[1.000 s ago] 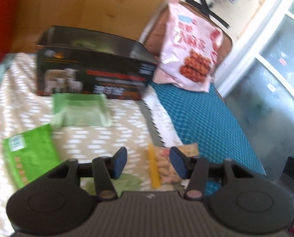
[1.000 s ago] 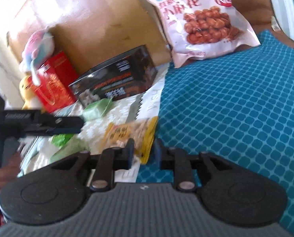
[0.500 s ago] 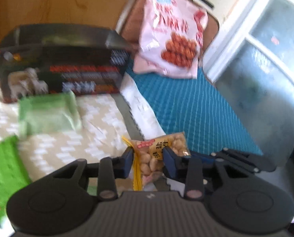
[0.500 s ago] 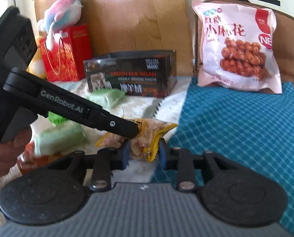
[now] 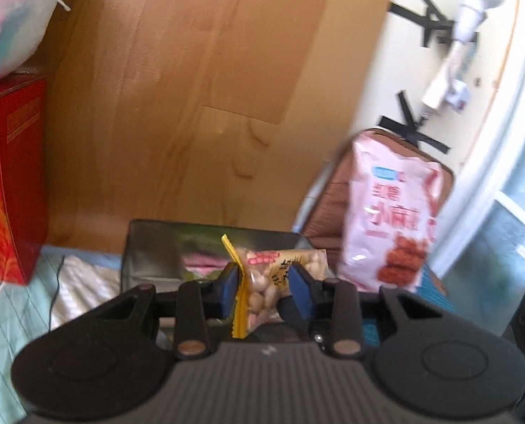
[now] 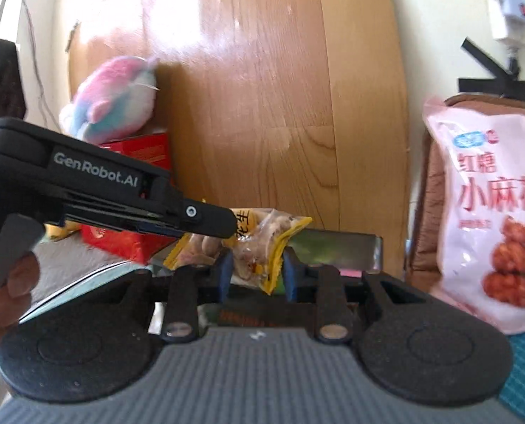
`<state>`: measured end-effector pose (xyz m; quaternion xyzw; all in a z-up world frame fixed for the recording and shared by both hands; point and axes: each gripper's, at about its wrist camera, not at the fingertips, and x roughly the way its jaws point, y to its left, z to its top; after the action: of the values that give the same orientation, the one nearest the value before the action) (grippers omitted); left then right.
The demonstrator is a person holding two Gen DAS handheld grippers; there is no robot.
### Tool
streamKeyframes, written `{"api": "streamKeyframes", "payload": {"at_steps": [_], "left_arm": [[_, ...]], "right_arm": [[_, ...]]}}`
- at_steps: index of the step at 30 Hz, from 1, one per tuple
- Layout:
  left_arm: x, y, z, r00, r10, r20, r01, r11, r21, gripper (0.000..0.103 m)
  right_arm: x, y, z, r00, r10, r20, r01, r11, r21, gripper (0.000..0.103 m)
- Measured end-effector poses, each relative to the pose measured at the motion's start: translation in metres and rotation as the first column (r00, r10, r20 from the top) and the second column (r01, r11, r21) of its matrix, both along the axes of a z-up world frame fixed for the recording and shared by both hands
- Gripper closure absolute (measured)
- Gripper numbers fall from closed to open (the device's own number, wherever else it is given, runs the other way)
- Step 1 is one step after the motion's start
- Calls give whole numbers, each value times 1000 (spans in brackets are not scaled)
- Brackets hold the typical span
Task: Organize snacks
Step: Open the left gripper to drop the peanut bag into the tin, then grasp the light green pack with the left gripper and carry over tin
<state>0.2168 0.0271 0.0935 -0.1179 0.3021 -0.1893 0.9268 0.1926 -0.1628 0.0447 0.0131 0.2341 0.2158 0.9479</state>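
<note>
A small yellow-edged peanut packet (image 5: 267, 282) is held in the air by both grippers. My left gripper (image 5: 265, 288) is shut on one end of it; my right gripper (image 6: 256, 274) is shut on the other end, where the packet (image 6: 262, 247) also shows. The left gripper's finger (image 6: 206, 219) crosses the right wrist view from the left. Just beyond and below the packet is an open dark box (image 5: 156, 247), also seen in the right wrist view (image 6: 336, 247), with pink and green things inside.
A big pink snack bag (image 5: 389, 219) (image 6: 491, 205) leans on a brown cushion at the right. A red box (image 5: 8, 183) with a plush toy (image 6: 114, 102) on it stands at the left. A wooden headboard (image 5: 177, 106) rises behind.
Both grippers have lifted the peanut packet off the bed and carried it up toward the open dark box. The left gripper closed on it during the last second.
</note>
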Motion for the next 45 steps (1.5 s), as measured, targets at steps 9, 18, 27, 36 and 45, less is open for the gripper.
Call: {"api": "streamKeyframes", "payload": {"at_steps": [9, 18, 27, 36, 45], "left_arm": [[8, 6, -23, 998, 63, -22, -62, 997, 46, 62], [-37, 43, -43, 990, -20, -139, 19, 1000, -2, 53], [-27, 37, -87, 952, -69, -298, 48, 996, -78, 45], [-31, 0, -82, 951, -128, -282, 147, 988, 45, 53], [-63, -23, -61, 956, -198, -218, 215, 975, 56, 53]], "right_arm": [[-7, -7, 1, 997, -72, 39, 72, 997, 5, 41], [-36, -27, -5, 978, 117, -171, -107, 992, 67, 41], [-37, 18, -38, 930, 200, -309, -250, 959, -133, 28], [-42, 13, -35, 956, 148, -255, -201, 960, -193, 72], [-84, -5, -14, 978, 100, -185, -135, 973, -188, 76]]}}
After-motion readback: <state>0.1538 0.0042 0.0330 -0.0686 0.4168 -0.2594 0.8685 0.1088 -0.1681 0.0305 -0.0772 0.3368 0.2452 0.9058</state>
